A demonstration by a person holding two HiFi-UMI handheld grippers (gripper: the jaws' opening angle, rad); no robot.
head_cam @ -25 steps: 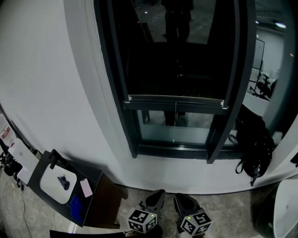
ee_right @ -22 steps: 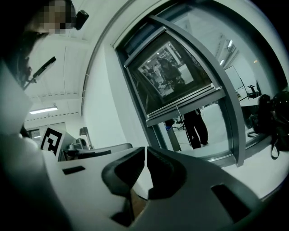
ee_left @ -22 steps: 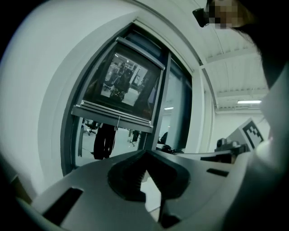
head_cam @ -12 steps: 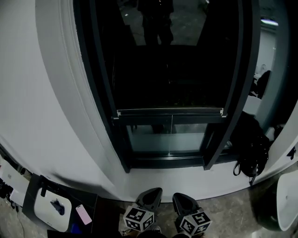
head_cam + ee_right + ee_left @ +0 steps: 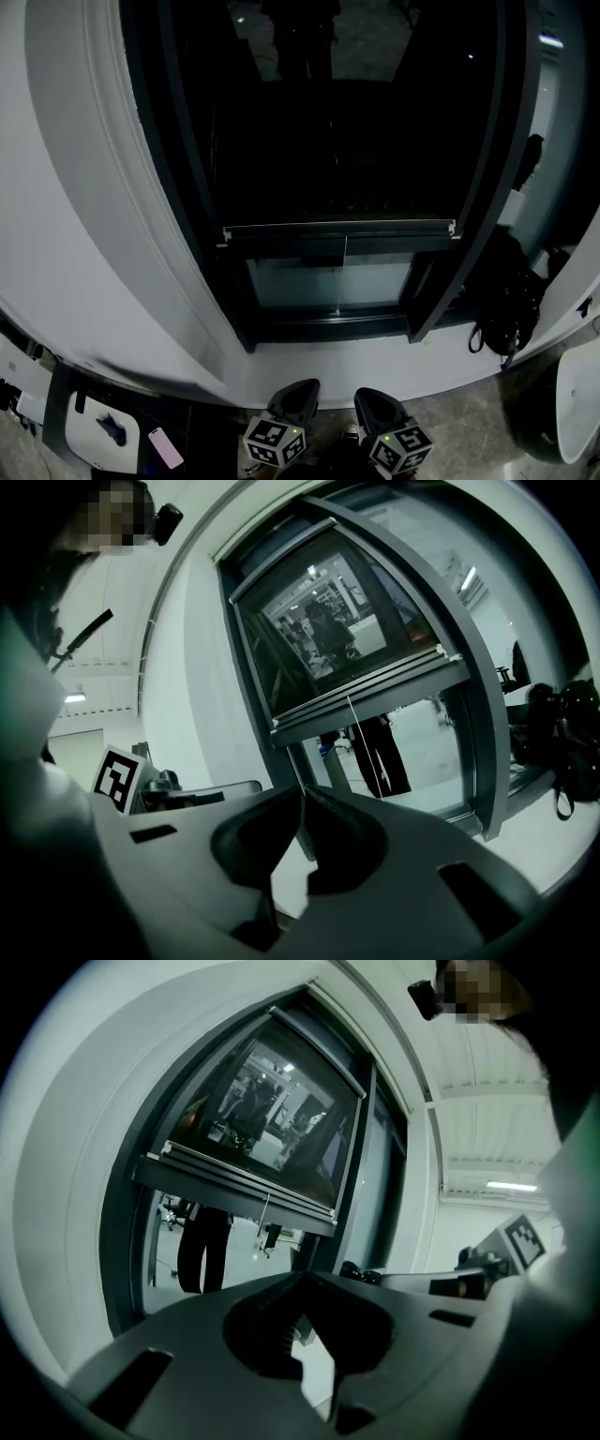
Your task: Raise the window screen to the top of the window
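**Approach to the window screen: both tools low, nothing gripped.**

The left hand-held gripper (image 5: 302,389) and right hand-held gripper (image 5: 367,396) sit side by side at 6 o'clock of the head view, well apart from the window frame (image 5: 178,187); each has its jaws pressed together on nothing; the window screen (image 5: 337,141) hangs dark in the frame, its bottom rail (image 5: 337,229) just below the view's centre, with clear glass (image 5: 319,281) beneath it, so most of the lift seems left to do; a thin cord (image 5: 265,1222) drops from the rail's middle; advised: spread the jaws before reaching, take the rail on either side of the middle, and push evenly toward 12 o'clock so that it does not skew in its tracks.
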